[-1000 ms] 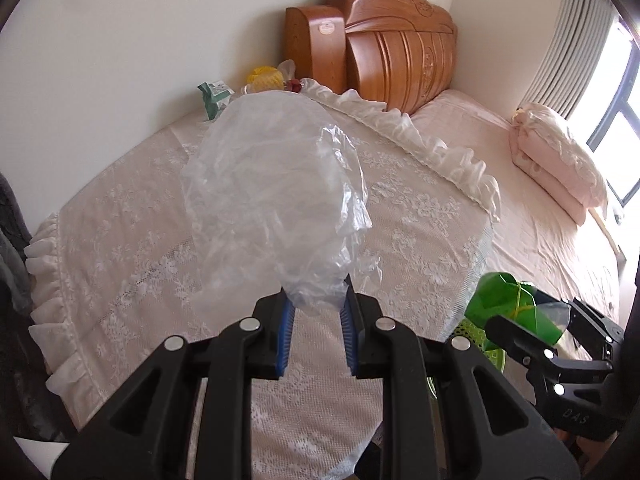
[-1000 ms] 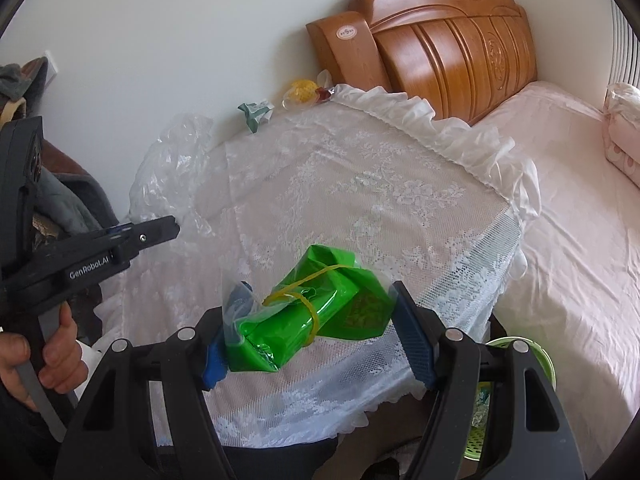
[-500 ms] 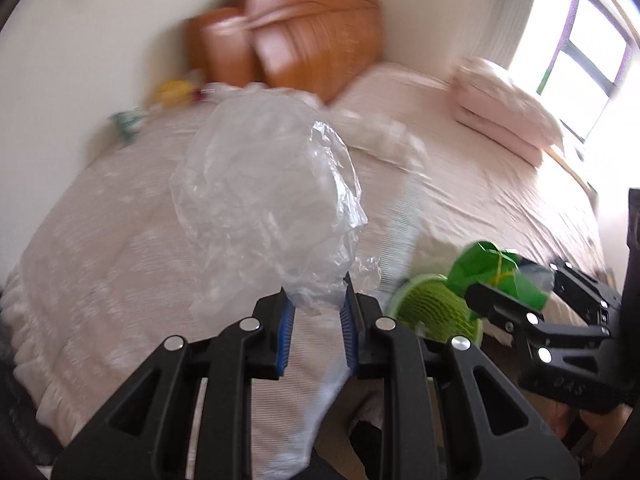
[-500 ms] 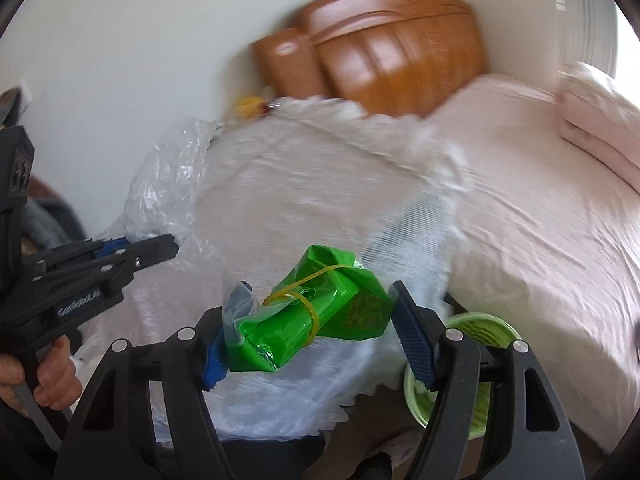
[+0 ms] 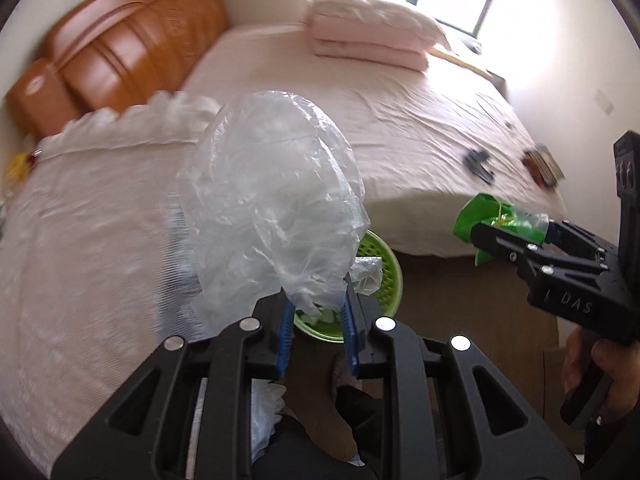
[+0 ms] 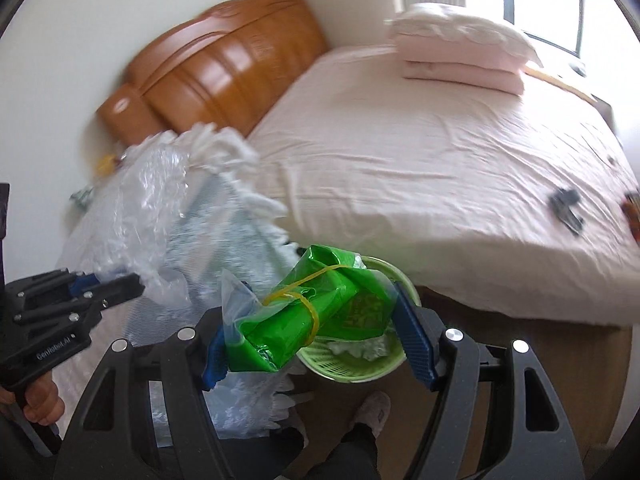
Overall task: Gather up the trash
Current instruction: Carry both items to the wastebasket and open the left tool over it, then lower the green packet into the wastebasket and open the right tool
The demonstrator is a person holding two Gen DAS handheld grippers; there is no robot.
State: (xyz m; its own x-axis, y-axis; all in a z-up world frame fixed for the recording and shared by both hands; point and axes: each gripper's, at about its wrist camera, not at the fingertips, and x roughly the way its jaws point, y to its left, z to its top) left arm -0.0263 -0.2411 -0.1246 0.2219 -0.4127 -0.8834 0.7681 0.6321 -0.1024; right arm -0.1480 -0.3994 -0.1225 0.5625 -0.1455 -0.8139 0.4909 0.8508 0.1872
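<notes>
My left gripper is shut on a crumpled clear plastic bag that stands up in front of the lens; the bag also shows in the right wrist view. My right gripper is shut on a green packet bound with a yellow rubber band; the packet also shows in the left wrist view. A light green trash basket with crumpled white paper inside stands on the floor just beyond both grippers, and its rim shows in the left wrist view.
A lace-covered table is on the left beside a bed with a pink sheet. Folded pink bedding and a wooden headboard are at the back. Small dark objects lie on the bed. My feet are below.
Both grippers have swung right, from facing the lace-covered table to facing the green basket and the bed. Each still holds its item.
</notes>
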